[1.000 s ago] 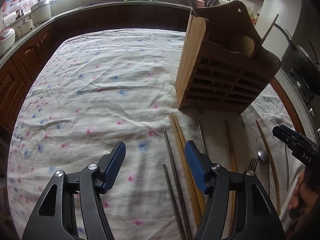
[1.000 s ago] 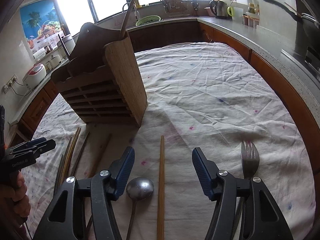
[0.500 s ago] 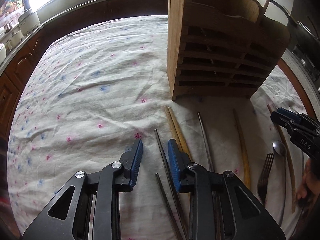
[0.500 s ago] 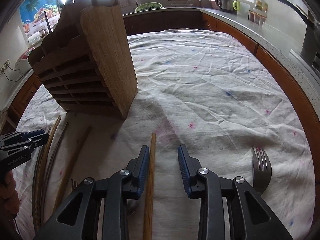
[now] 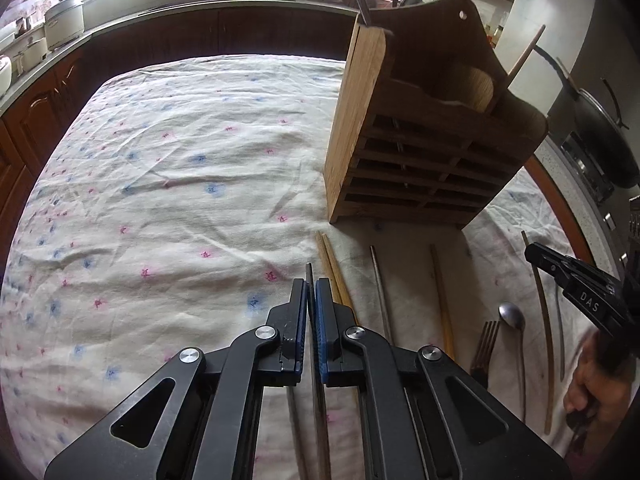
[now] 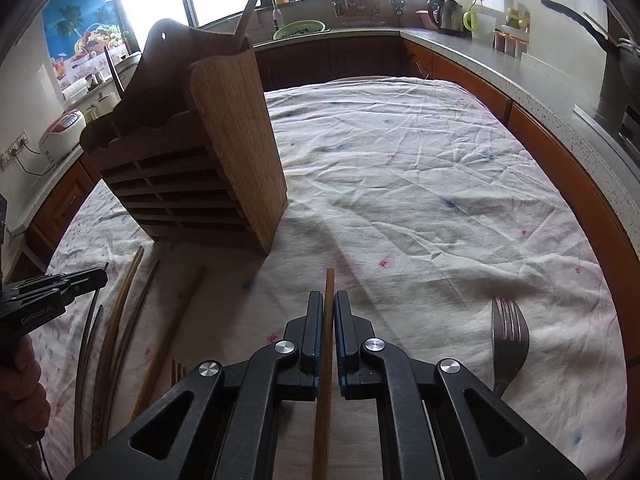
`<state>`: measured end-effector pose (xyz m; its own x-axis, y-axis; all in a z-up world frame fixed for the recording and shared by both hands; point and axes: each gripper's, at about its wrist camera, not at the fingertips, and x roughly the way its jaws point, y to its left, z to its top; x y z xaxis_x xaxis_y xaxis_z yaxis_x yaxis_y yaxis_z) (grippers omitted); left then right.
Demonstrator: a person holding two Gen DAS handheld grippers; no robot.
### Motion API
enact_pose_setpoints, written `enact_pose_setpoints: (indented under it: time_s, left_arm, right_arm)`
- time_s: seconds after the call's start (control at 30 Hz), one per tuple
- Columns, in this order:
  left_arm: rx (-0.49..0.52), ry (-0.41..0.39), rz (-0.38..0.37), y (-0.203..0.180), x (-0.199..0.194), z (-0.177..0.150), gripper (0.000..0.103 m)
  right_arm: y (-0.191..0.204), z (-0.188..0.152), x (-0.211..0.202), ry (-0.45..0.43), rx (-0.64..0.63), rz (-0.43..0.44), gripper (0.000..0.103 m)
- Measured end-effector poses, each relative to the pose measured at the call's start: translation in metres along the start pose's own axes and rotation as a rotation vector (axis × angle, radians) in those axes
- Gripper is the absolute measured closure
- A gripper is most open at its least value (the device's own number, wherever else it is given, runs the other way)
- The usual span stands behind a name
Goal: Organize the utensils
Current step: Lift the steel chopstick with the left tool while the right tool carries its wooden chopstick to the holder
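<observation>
the left gripper [image 5: 311,286] is clamped on a thin dark metal chopstick [image 5: 309,270], whose tip pokes out just past the blue pads [image 5: 322,320]. a pair of wooden chopsticks [image 5: 332,268] lies on the cloth just at its 1 o'clock, then a second metal chopstick [image 5: 380,288] and a single wooden chopstick [image 5: 442,300] further toward 3 o'clock. a fork [image 5: 484,346] and a spoon [image 5: 512,316] lie beyond those, next to the right gripper [image 5: 538,254], seen here at the 3 o'clock edge.

in its own view the right gripper [image 6: 328,300] is pinched onto a light wooden chopstick [image 6: 329,280] that runs straight along the fingers. a larger fork [image 6: 508,340] rests on the cloth at its 3 o'clock, apart from it.

the slatted wooden utensil holder [image 5: 420,168] stands upright on the flowered tablecloth [image 5: 180,168], at 1 o'clock from the left gripper, with a few handles sticking out of its top. kitchen counters [image 6: 500,64] ring the table.
</observation>
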<state>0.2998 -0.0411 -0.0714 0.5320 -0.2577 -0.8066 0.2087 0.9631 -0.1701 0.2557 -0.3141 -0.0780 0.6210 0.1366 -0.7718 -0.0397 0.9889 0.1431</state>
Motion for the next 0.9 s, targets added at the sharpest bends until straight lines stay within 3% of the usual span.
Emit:
enact_pose_setpoints:
  time_s: [0.3,0.9]
  left_arm:
    - [-0.044,-0.085,-0.069,0.002,-0.055,-0.006,0.1]
    - [-0.04,-0.255,-0.104,0.003,-0.147,-0.024,0.1]
  right_arm:
    - [0.006,0.006,-0.04,-0.077,0.026,0.059,0.098]
    - [0.024,0.007,-0.121,-0.243,0.024,0.121,0.098]
